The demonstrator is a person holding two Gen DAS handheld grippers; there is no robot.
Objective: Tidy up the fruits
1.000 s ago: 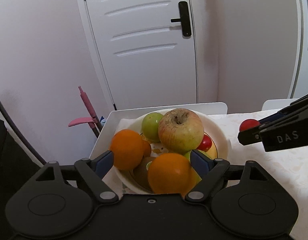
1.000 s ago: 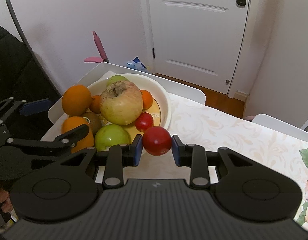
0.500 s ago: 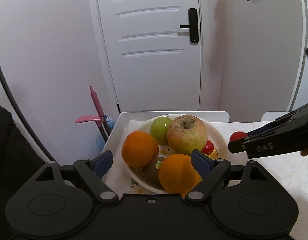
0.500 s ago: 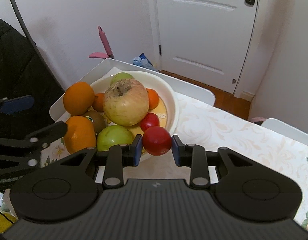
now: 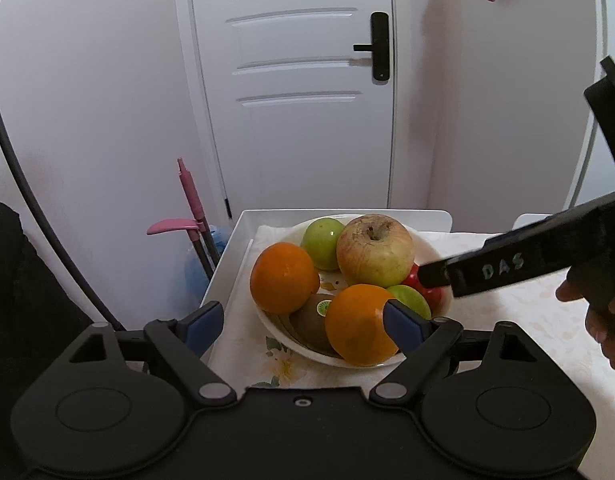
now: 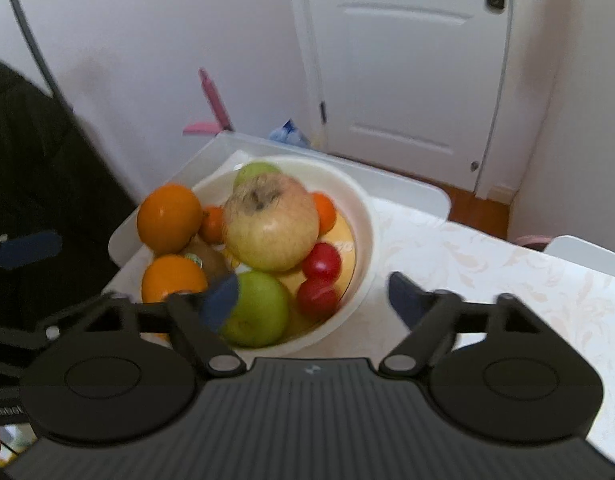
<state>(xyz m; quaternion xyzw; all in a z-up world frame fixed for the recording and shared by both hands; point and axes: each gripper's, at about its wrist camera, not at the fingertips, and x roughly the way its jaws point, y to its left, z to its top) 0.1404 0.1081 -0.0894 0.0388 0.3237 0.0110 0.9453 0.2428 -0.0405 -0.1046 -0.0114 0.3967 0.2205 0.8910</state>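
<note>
A white bowl (image 6: 363,216) holds a large yellow-red apple (image 6: 271,226), two green apples, oranges, a kiwi and two small red fruits (image 6: 319,280). My right gripper (image 6: 313,300) is open and empty just above the bowl's near rim; the nearer red fruit (image 6: 317,298) lies in the bowl between its fingers. In the left wrist view the bowl (image 5: 427,240) stands ahead, with my left gripper (image 5: 303,324) open and empty before it. The right gripper's finger (image 5: 503,270) reaches over the bowl's right side there.
The bowl sits on a table with a pale floral cloth (image 6: 487,264), near its far left corner (image 5: 243,248). A white door (image 5: 299,80) and wall stand behind. A pink-handled tool (image 5: 191,196) leans left of the table. A dark chair (image 6: 35,168) is at the left.
My right gripper has opened and let go of the red fruit, which now lies in the bowl. The left gripper has drawn back from the bowl.
</note>
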